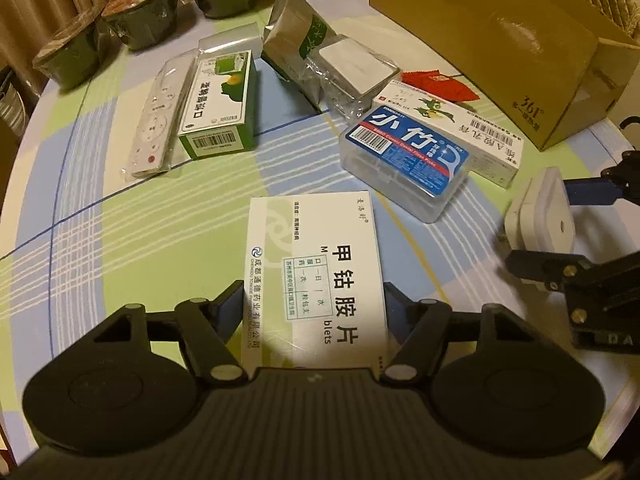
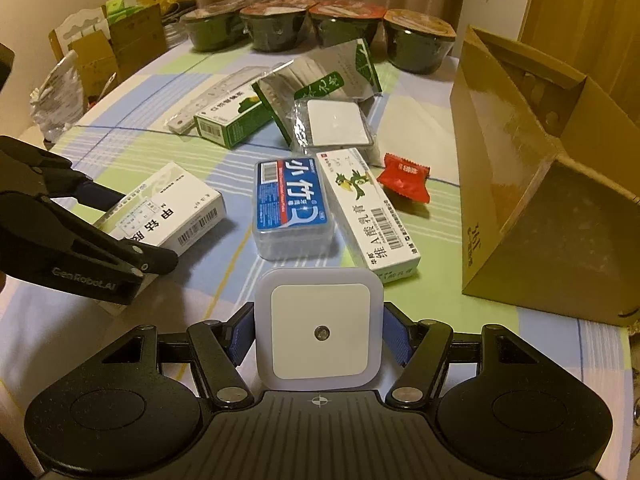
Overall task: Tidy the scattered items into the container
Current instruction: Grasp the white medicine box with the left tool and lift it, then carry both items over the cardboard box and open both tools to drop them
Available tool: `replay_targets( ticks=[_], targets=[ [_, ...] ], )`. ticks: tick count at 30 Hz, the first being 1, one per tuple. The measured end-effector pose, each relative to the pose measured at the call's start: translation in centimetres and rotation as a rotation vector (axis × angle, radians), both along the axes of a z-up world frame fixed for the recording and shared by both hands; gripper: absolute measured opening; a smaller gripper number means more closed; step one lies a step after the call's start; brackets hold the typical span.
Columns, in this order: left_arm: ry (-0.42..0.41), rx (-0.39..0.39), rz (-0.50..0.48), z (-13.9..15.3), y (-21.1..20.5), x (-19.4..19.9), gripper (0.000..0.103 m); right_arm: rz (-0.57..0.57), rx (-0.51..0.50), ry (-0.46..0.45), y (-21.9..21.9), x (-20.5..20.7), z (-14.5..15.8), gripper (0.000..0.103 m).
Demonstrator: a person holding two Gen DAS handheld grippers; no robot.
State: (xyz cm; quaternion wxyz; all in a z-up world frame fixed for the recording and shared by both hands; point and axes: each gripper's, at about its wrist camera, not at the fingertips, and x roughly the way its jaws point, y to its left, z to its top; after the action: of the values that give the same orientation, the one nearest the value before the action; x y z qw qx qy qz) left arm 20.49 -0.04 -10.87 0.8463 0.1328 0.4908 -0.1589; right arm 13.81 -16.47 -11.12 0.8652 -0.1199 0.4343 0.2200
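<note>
My left gripper (image 1: 315,304) is shut on a white medicine box (image 1: 316,276) with black Chinese print, just above the checked tablecloth; the box also shows in the right wrist view (image 2: 168,208). My right gripper (image 2: 320,332) is shut on a white square night light (image 2: 319,332), which also shows in the left wrist view (image 1: 540,212). The open brown cardboard box (image 2: 540,184) stands at the right. Scattered ahead lie a blue floss case (image 2: 292,204), a long white ointment box (image 2: 372,216), a red candy (image 2: 404,178), a green box (image 2: 228,120), a remote (image 1: 154,120) and a bagged night light (image 2: 336,124).
Several dark green sealed noodle bowls (image 2: 344,24) line the table's far edge. A silver-green tea pouch (image 2: 320,76) leans among the items. Cardboard cartons and bags (image 2: 100,52) stand beyond the table at the far left. The table edge curves close at the right.
</note>
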Motion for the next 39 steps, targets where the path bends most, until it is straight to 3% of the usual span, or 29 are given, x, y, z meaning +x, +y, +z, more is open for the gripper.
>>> replay_targets(
  ticks=[9,17,24,30,39],
  targets=[
    [-0.036,-0.028,-0.001,3.7,-0.2,-0.9,0.067,-0.025,0.004,-0.021,-0.9,-1.2,2.7,0.068],
    [-0.078,-0.068,-0.038,7.8,-3.0,-1.6,0.067,-0.077,0.007,-0.079,-3.8,-1.5,6.7,0.068],
    [-0.114,-0.122,-0.103,11.2,-8.3,-0.7,0.067,-0.163,0.004,-0.176,-9.0,0.3,10.9,0.068],
    [-0.160,-0.171,-0.167,13.9,-14.7,1.6,0.067,-0.242,-0.004,-0.230,-13.6,4.6,13.7,0.068],
    [-0.167,-0.210,-0.213,14.5,-21.8,6.4,0.067,-0.291,-0.022,-0.183,-17.6,9.7,12.3,0.068]
  ],
)
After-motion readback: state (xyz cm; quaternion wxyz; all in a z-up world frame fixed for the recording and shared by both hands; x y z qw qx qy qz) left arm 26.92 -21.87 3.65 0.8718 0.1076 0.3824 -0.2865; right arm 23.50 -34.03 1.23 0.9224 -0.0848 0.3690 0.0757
